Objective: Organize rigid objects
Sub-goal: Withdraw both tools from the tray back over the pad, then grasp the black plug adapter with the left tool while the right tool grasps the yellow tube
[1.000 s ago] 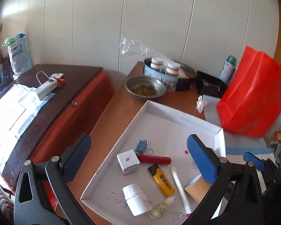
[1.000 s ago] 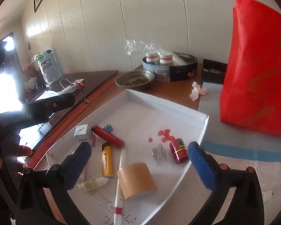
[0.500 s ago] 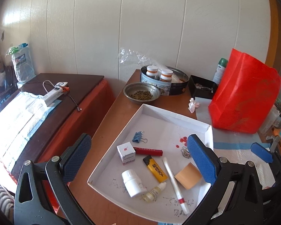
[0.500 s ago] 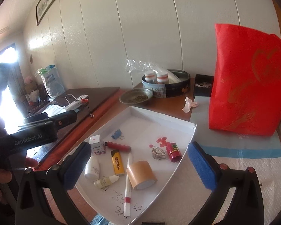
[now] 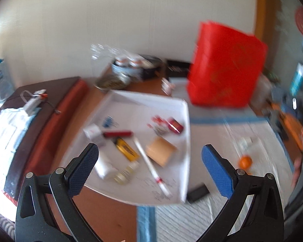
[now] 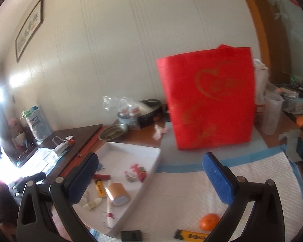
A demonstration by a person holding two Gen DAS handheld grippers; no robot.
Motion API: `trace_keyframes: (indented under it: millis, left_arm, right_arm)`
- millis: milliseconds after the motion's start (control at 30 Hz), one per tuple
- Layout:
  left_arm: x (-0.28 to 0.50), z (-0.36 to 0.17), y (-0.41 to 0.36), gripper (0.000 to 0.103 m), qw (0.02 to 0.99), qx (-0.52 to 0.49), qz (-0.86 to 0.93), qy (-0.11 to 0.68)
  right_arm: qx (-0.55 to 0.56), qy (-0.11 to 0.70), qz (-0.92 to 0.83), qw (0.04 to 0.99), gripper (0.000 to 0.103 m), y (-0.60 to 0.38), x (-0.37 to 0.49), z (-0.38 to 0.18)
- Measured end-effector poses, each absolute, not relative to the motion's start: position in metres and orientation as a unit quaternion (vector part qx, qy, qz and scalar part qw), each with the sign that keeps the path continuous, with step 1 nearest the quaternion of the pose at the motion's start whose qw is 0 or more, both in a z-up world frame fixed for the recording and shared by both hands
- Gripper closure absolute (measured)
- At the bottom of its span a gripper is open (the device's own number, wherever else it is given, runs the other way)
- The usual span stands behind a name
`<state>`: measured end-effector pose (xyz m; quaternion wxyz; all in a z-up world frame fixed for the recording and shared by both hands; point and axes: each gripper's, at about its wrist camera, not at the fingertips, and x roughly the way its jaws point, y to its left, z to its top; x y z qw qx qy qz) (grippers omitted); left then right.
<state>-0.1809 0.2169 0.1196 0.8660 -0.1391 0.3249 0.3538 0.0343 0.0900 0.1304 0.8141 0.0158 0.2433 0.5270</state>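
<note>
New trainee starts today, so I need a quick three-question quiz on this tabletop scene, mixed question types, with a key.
1. True or false: the orange lies inside the white tray.
2. The tape roll lies: A) in the tray B) on the white mat C) in the red bag
3. Fill in: both hand-held grippers, left and right, are ____.

Key: 1 false; 2 A; 3 open

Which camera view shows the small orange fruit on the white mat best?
The right wrist view. There the orange fruit is sharp and round on the white mat, just beside the right tool's blue pad. In the left wrist view the fruit is only a small blurred orange spot, off to the right.
</note>
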Motion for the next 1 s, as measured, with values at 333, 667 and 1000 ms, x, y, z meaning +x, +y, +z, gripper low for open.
trace_keyframes:
  millis: [333, 667, 1000]
  left_arm:
    - [-0.134, 0.051, 0.162, 0.023, 0.879, -0.075, 0.165, 0.44]
    - [-0.09, 0.024, 0.153, 0.024, 0.84, -0.001, 0.083, 0.536]
    - [-0.066, 0.0, 0.165, 0.041, 0.816, 0.007, 0.093, 0.571]
  right_arm:
    - [-0.029, 0.301, 0.515, 0.802, 0.0, 0.032, 0.091, 0.079]
    - [-0.147, 0.367, 0.631, 0.668, 0.011, 0.046, 0.064, 0.003]
    - [-0.186, 0.378, 0.632, 0.651, 0.019, 0.082, 0.057, -0.025]
